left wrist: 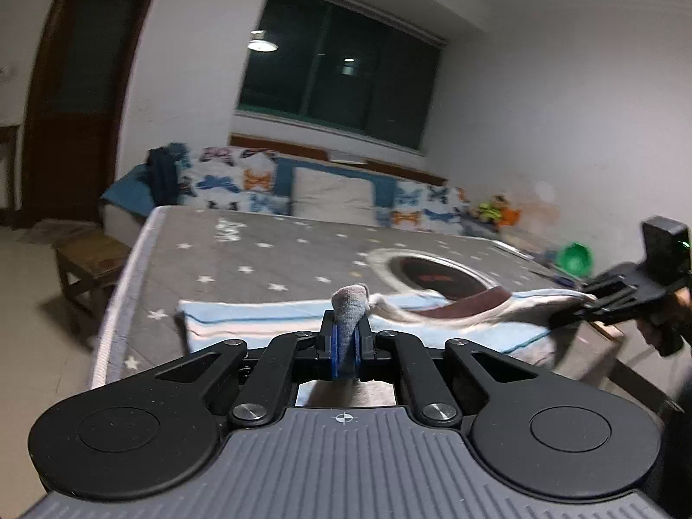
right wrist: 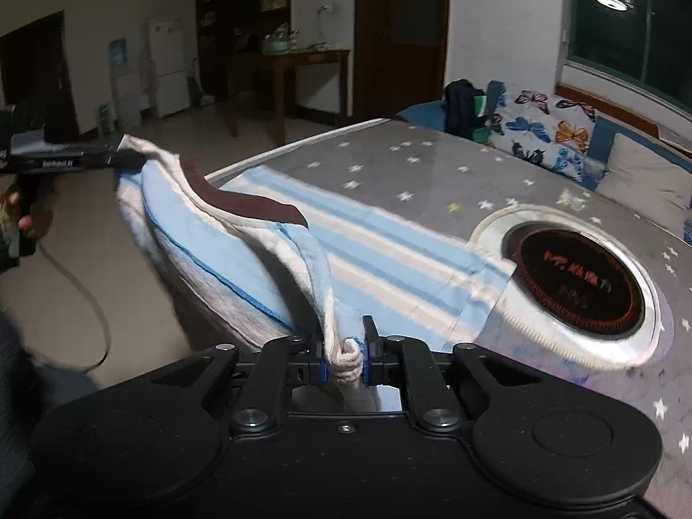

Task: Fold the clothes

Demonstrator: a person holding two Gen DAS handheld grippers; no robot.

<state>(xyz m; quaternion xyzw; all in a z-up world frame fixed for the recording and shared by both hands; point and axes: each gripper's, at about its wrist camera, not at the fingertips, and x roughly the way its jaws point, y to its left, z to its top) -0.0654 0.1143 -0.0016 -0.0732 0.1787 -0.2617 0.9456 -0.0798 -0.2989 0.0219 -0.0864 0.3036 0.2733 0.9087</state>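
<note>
White lettering on the side of the left gripper (right wrist: 116, 158) appeared to read "GenRobot.AI". Red characters on the dark round cooktop (right wrist: 575, 277) and pale lettering on the star-patterned cover (left wrist: 229, 231) were illegible.

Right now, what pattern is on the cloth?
Light blue and white stripes on the cloth, clearest in the right wrist view.

Lit from above by a round ceiling lamp, seen only as a bright spot mirrored in the dark window (left wrist: 337, 65). Dim and a bit grey all over. Soft shadow thrown under the wooden stool (left wrist: 88, 268), far below and left of the window. Blurry from shaking, most of all at the toys right of the window. Bent like a bowl at the edges, with black corners.
</note>
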